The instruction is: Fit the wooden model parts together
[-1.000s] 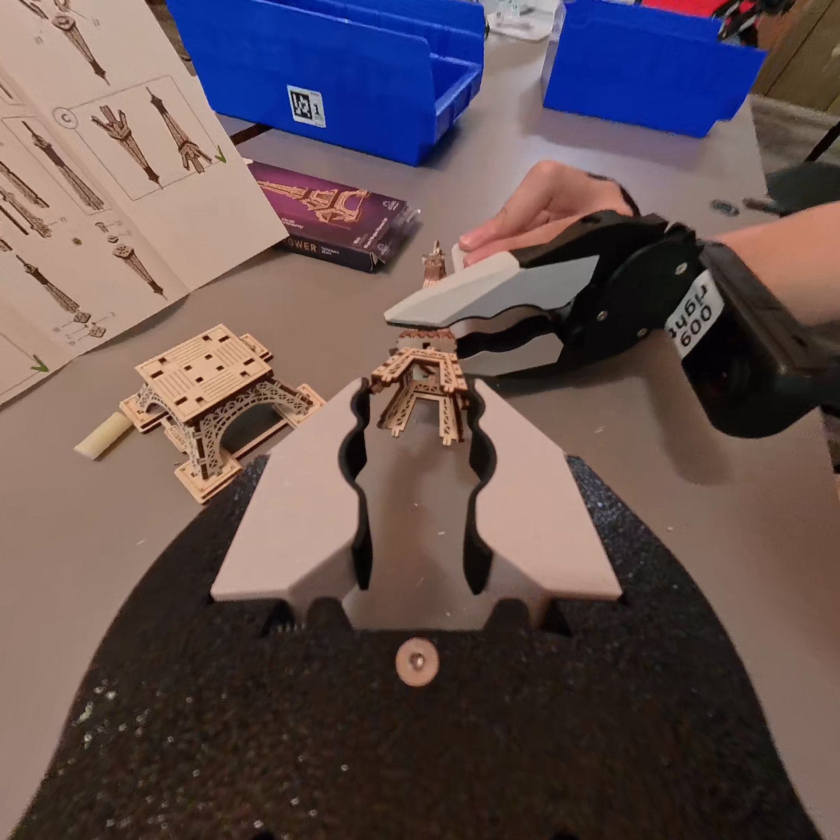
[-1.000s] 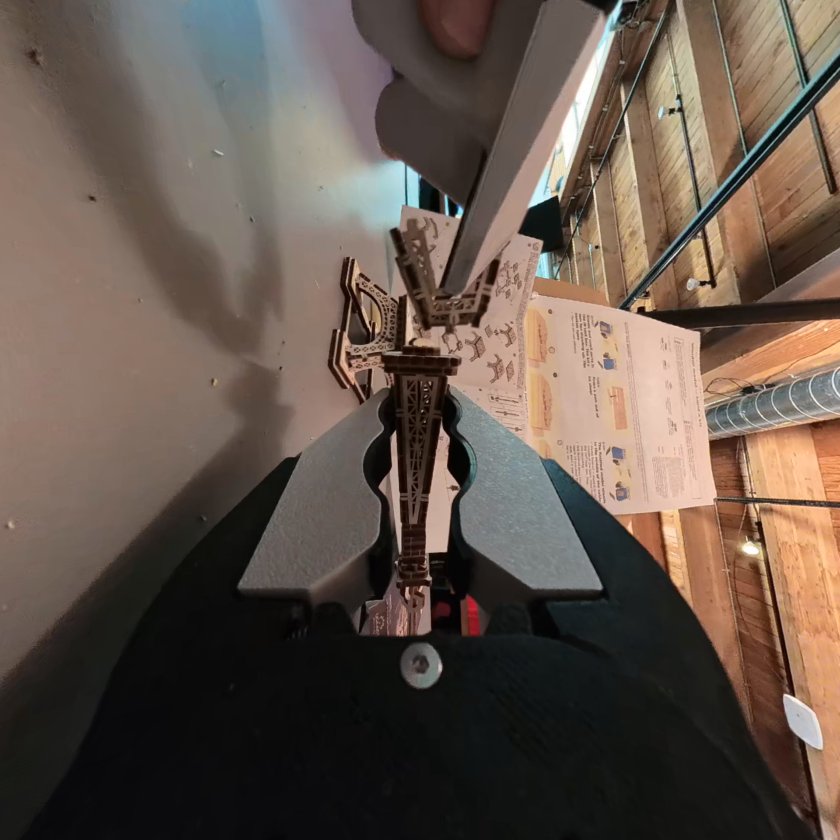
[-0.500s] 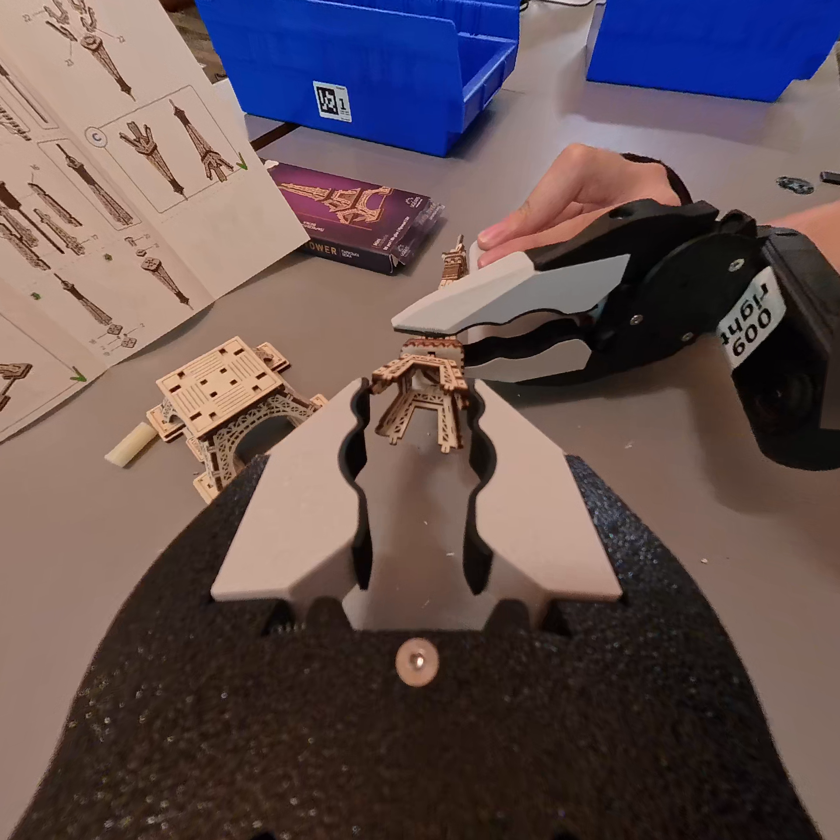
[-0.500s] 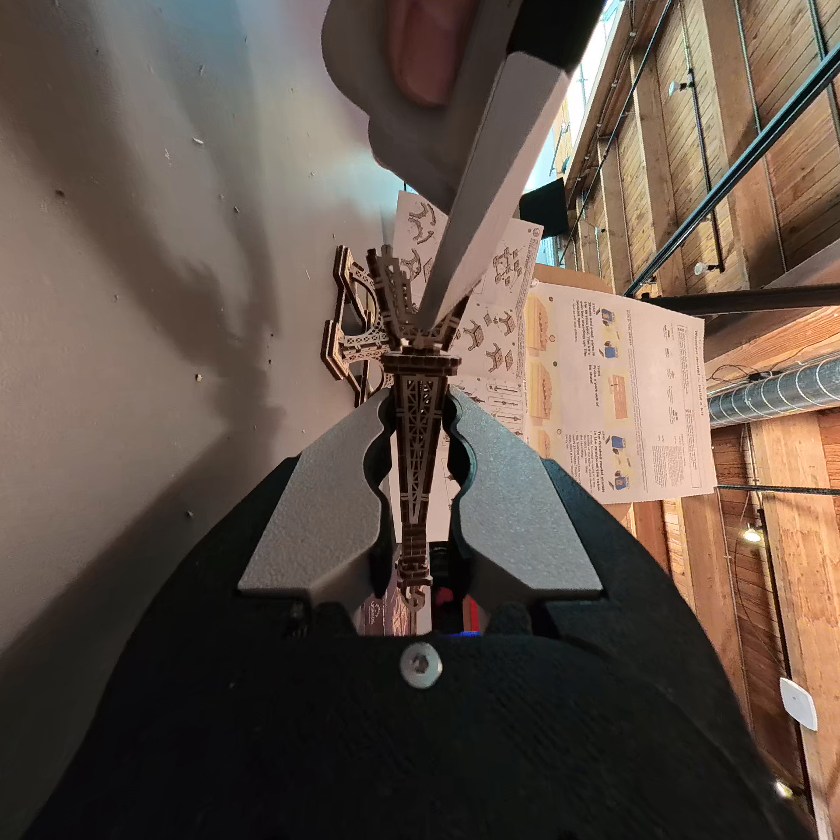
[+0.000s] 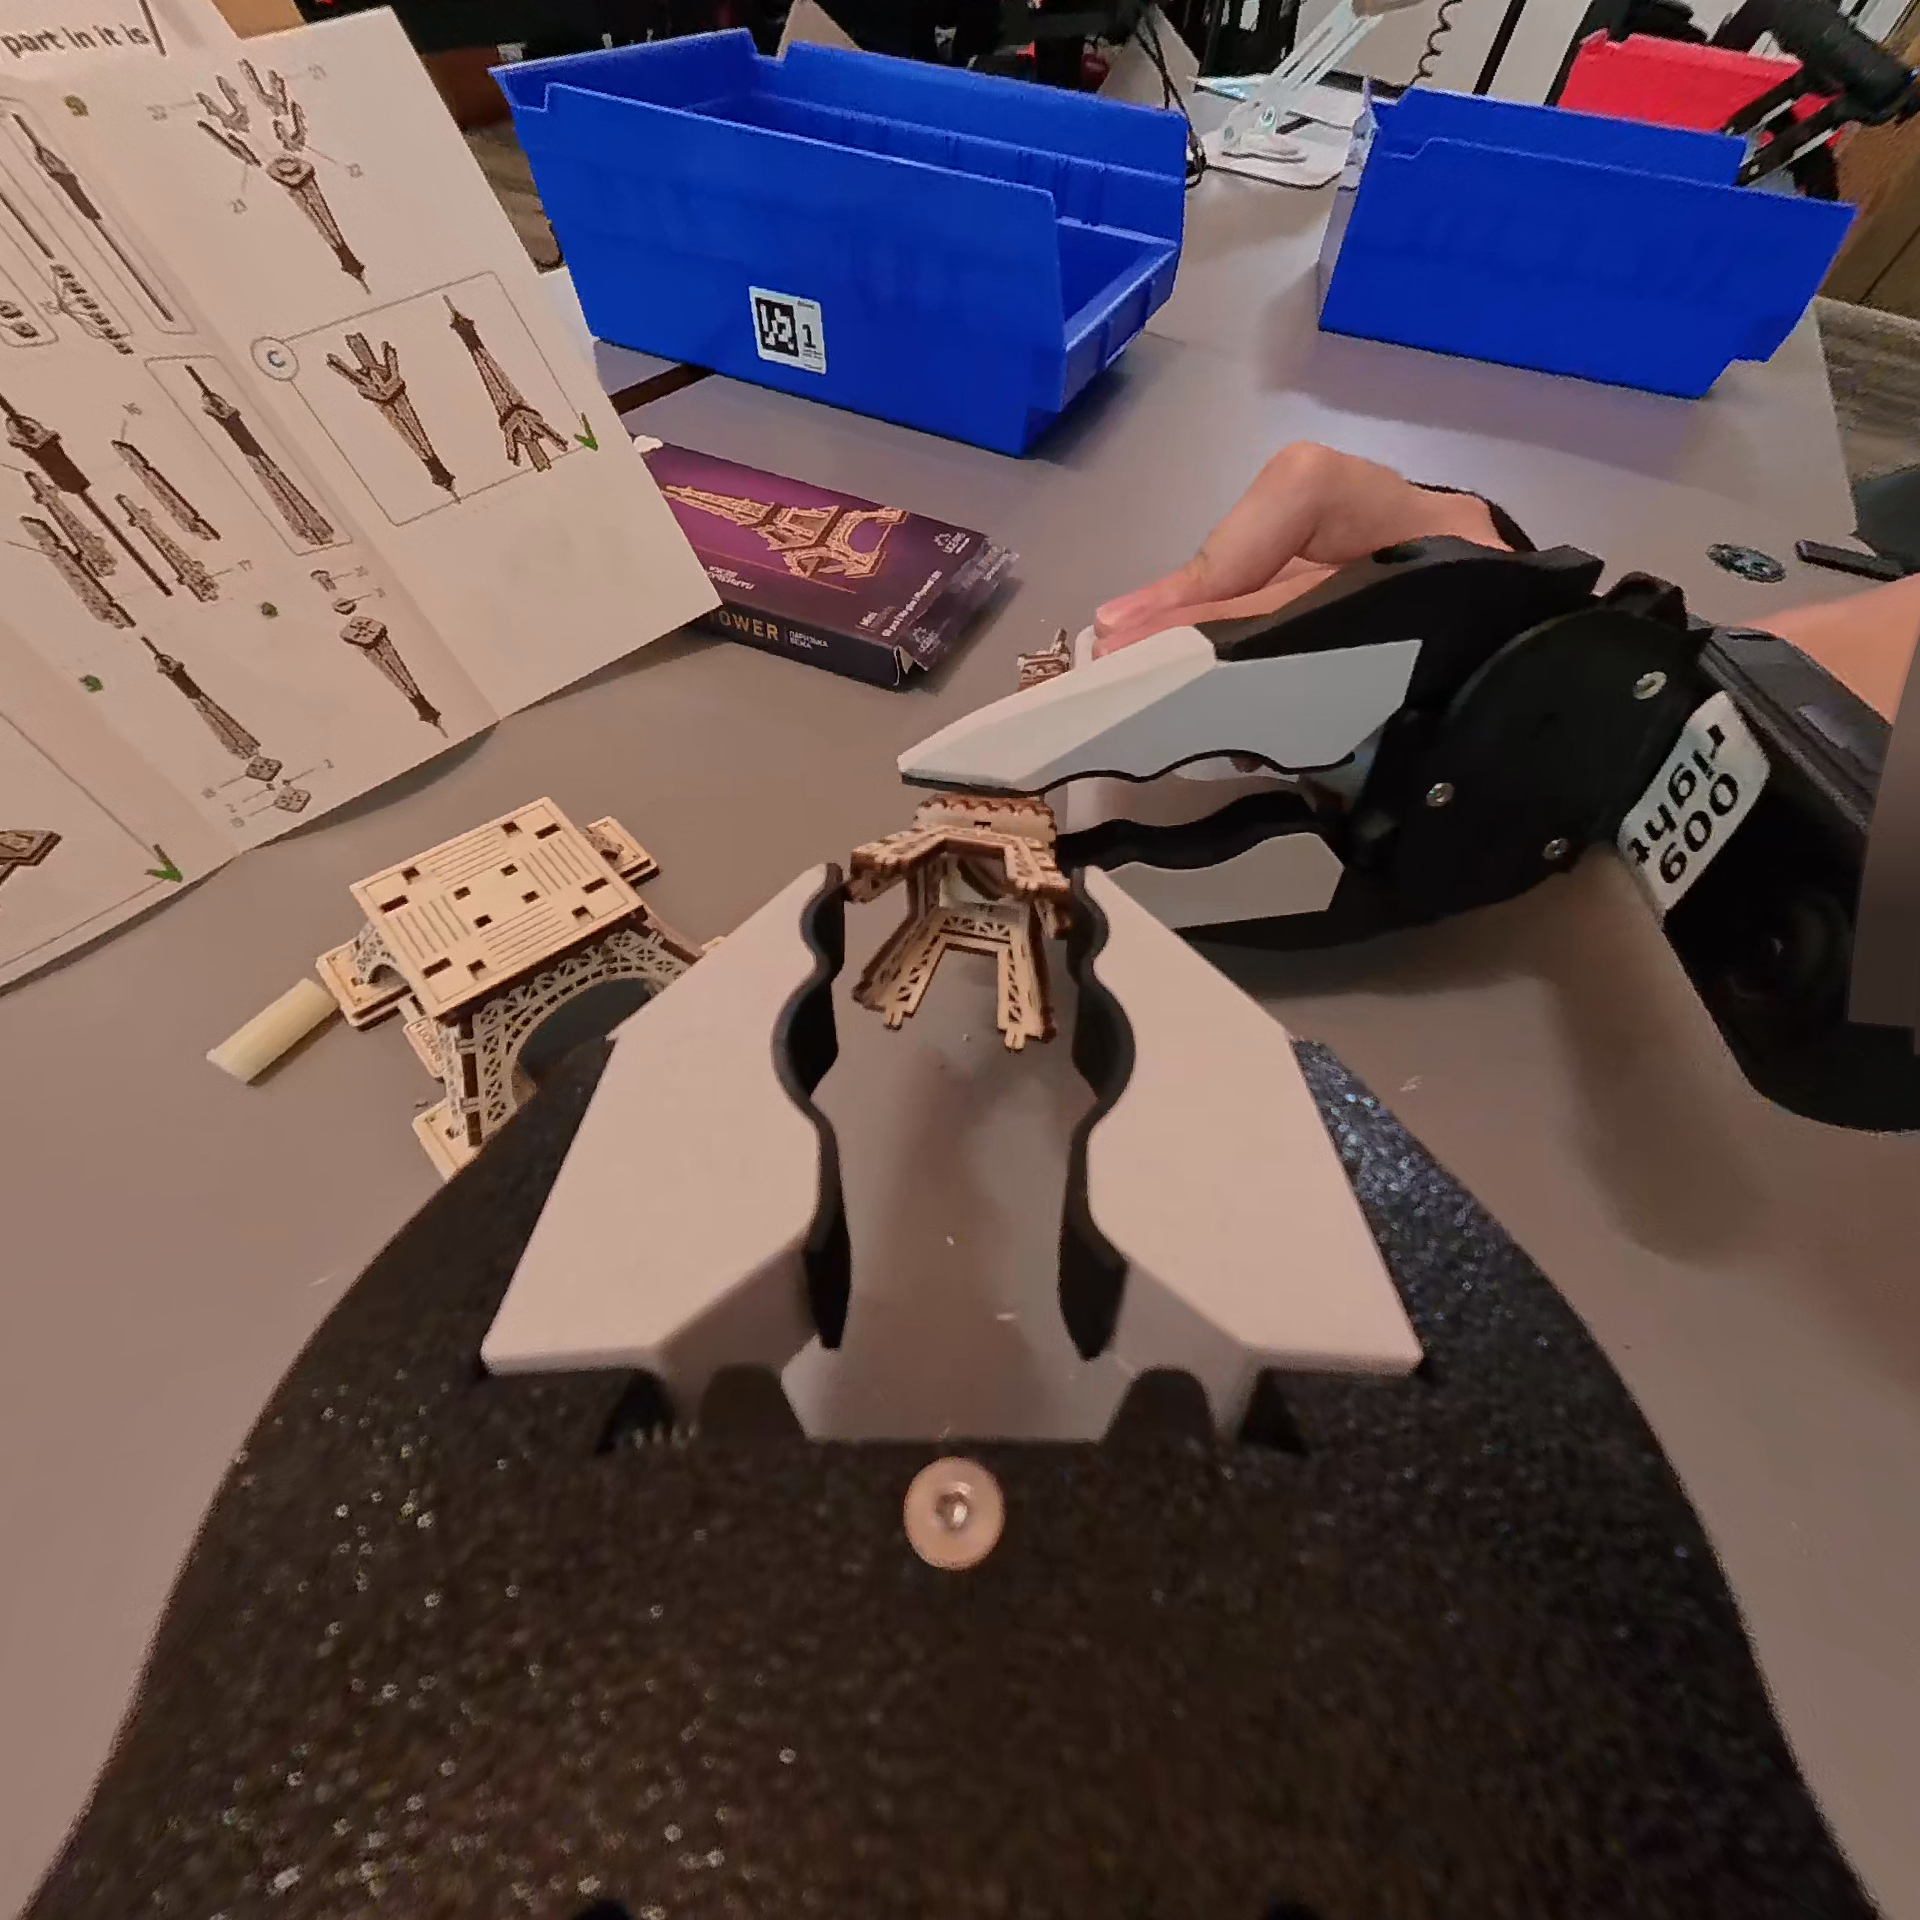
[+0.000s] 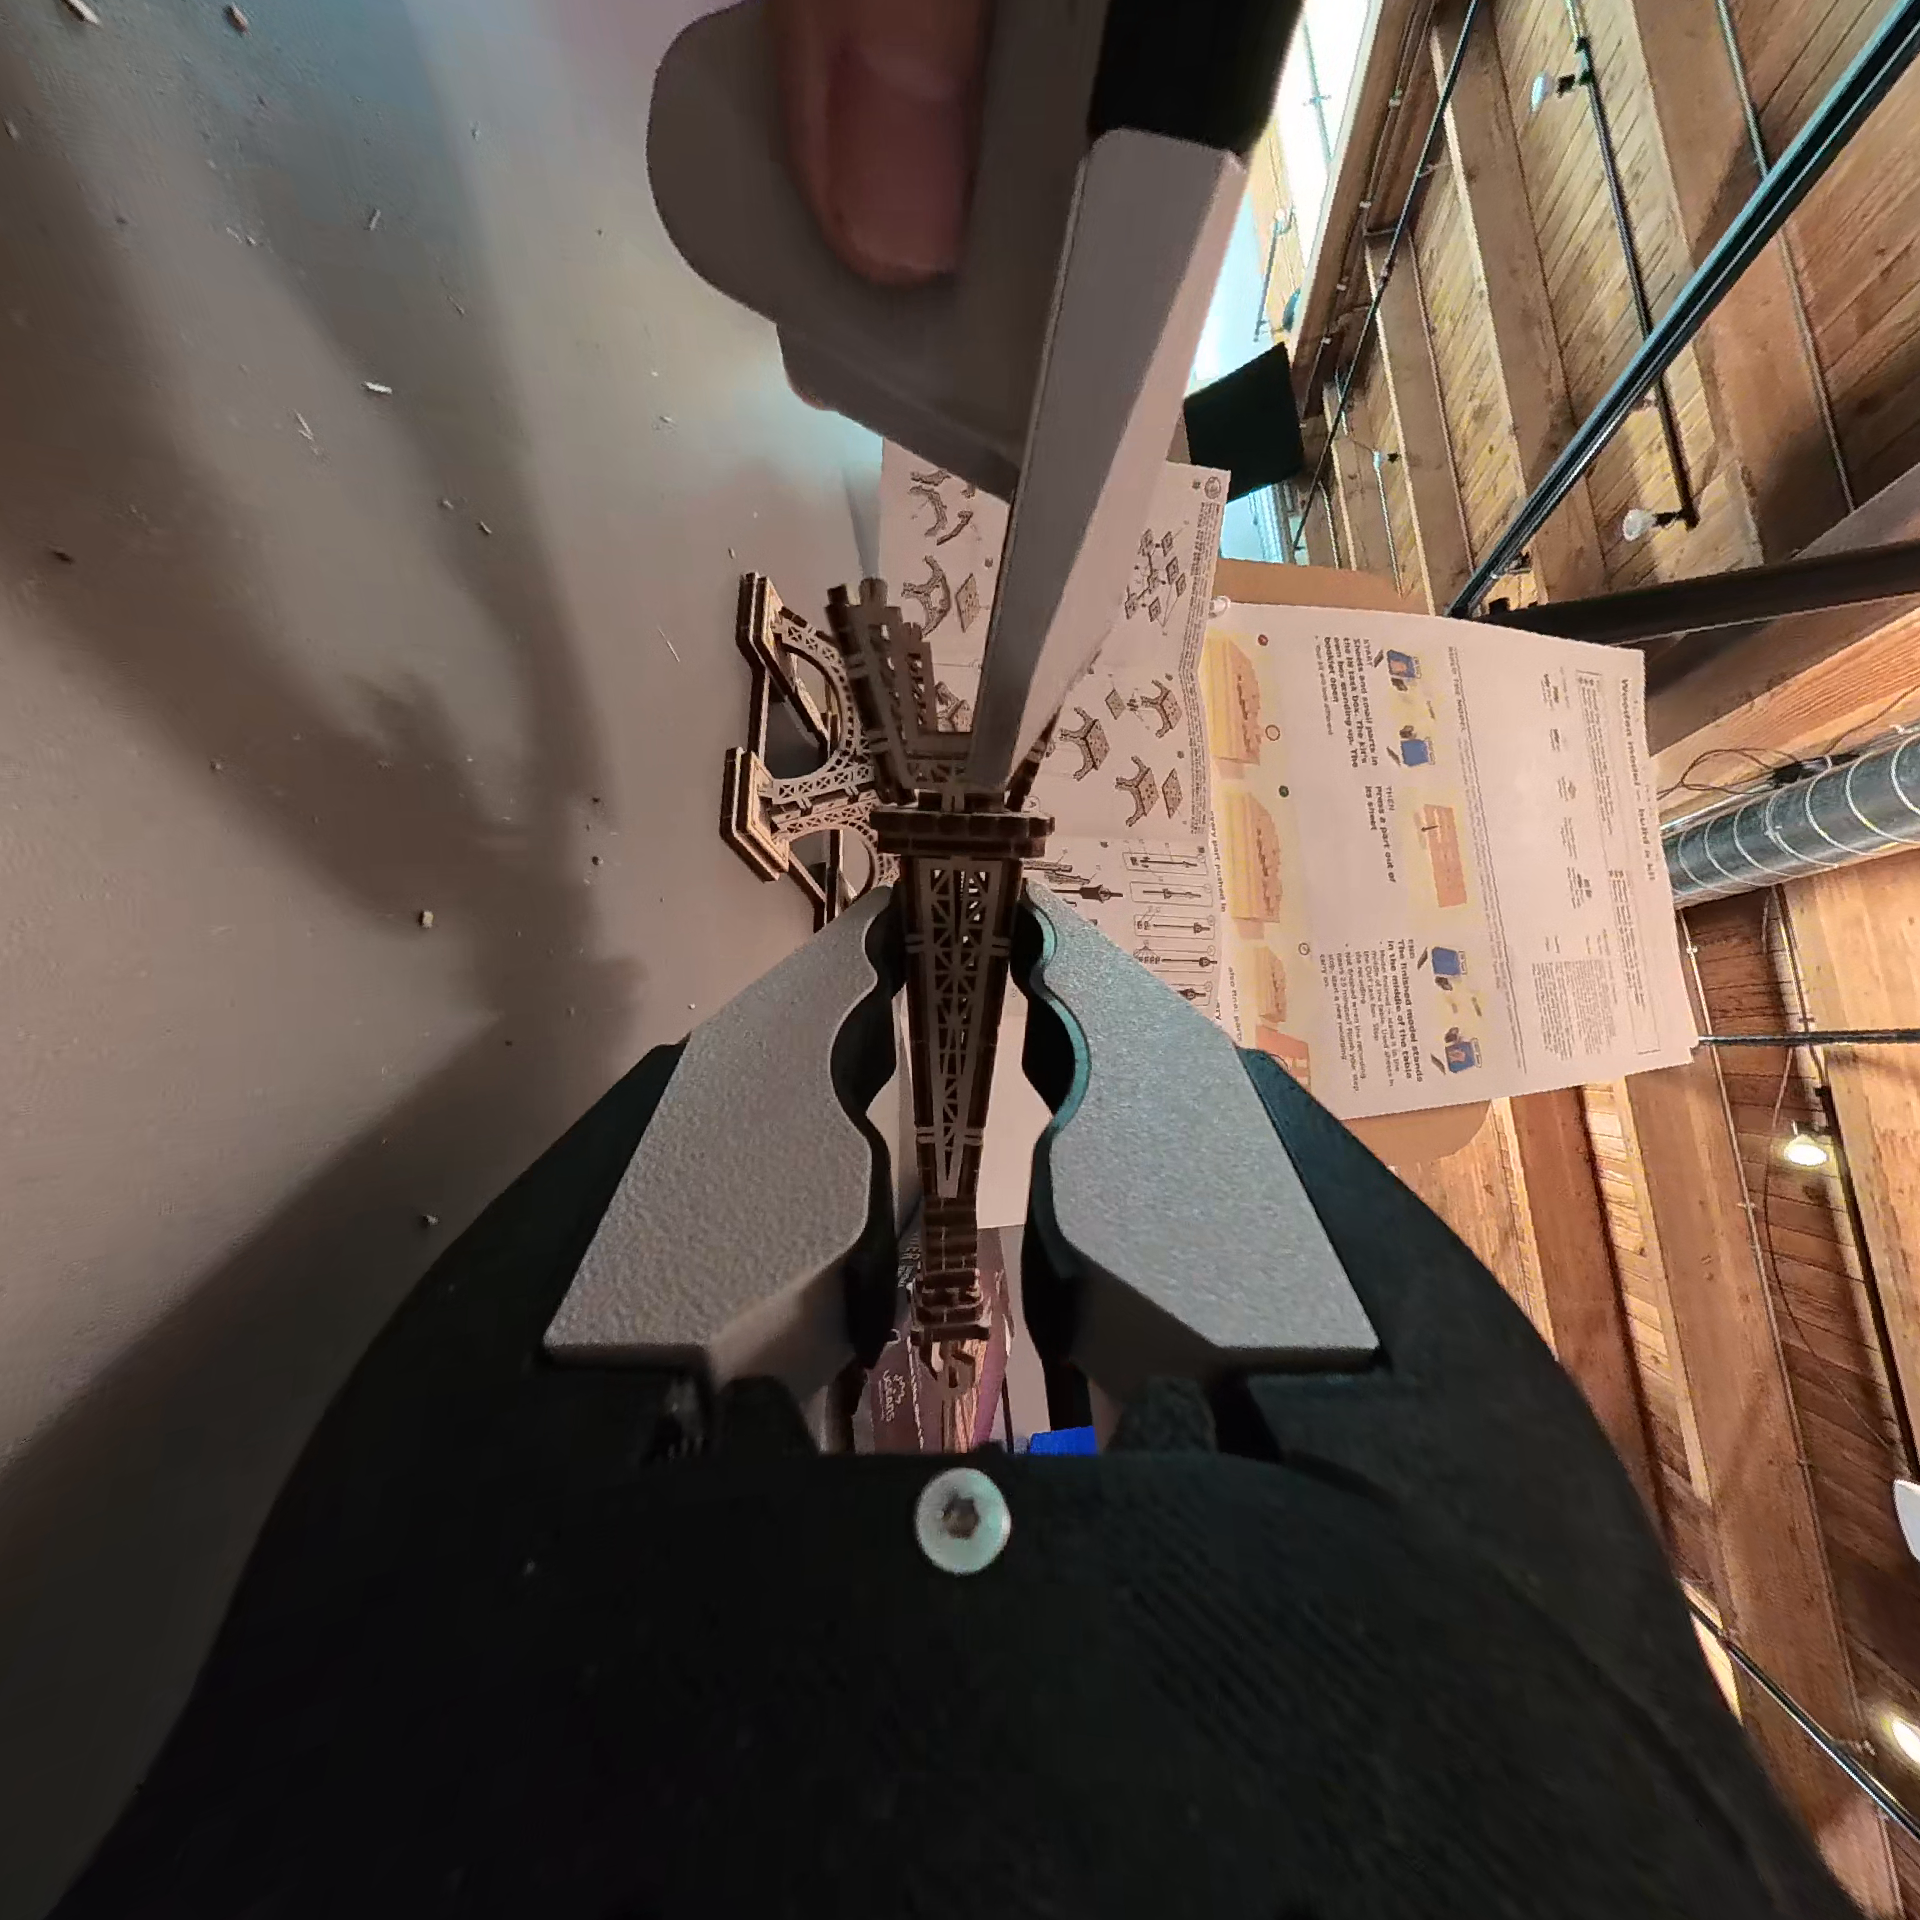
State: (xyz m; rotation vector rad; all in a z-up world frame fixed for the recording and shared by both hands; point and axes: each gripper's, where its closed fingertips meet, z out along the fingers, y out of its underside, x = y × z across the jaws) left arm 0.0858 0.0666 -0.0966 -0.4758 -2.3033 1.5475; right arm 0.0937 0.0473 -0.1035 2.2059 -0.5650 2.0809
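Observation:
My left gripper (image 5: 951, 883) is shut on the four-legged wooden middle section (image 5: 956, 925) and holds it at the fingertips, legs down, just above the grey table (image 5: 1455, 1039). My right gripper (image 6: 961, 914) is shut on the tapered wooden spire section (image 6: 956, 1018). It reaches in from the right in the left wrist view (image 5: 987, 805). The spire's wide end meets the top of the middle section (image 6: 883, 675). The wide wooden base section (image 5: 499, 935) stands alone on the table to the left.
A folded instruction sheet (image 5: 260, 468) stands at the left. A purple kit box (image 5: 831, 561) lies behind the parts. Two blue bins (image 5: 852, 208) (image 5: 1558, 239) stand at the back. A small cream stick (image 5: 270, 1029) lies by the base. A person's hand (image 5: 1299, 520) holds the right gripper. Left and right tips are no more than a few centimetres apart.
The spire's wide end has closed the gap and now sits against the middle section's top. The left wrist view has tilted up, so more of the bins shows.

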